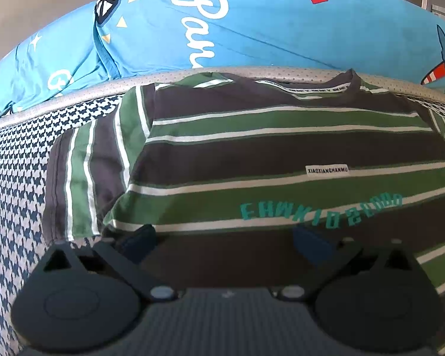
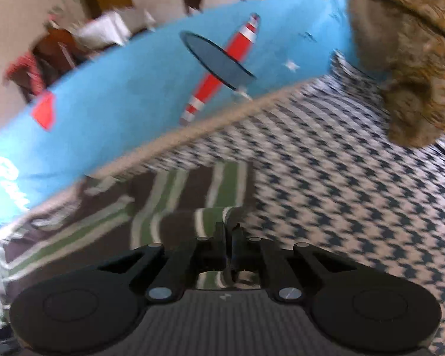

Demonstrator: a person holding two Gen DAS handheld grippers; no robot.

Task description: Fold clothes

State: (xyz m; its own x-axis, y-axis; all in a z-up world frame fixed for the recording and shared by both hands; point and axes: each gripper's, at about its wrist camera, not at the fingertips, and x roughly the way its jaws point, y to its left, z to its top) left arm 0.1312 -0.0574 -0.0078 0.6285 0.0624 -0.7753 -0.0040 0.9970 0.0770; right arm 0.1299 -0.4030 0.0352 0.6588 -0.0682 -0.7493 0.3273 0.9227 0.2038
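Observation:
A striped shirt [image 1: 281, 148] in green, dark brown and white lies flat on the houndstooth bed cover [image 1: 20, 178], collar at the far side, with teal lettering on its near part. My left gripper [image 1: 224, 234] hovers over the shirt's near part with its jaws wide open and nothing between them. In the blurred right wrist view the shirt [image 2: 163, 195] lies to the left. My right gripper [image 2: 229, 228] is shut, and a bunched fold of the shirt's sleeve edge sits right at its tips.
A blue printed quilt [image 1: 252, 29] with a red plane motif [image 2: 222, 68] is piled along the far edge, behind a grey border strip [image 1: 74, 93]. A brown furry object [image 2: 409, 68] rests on the houndstooth cover [image 2: 356, 192] at the far right.

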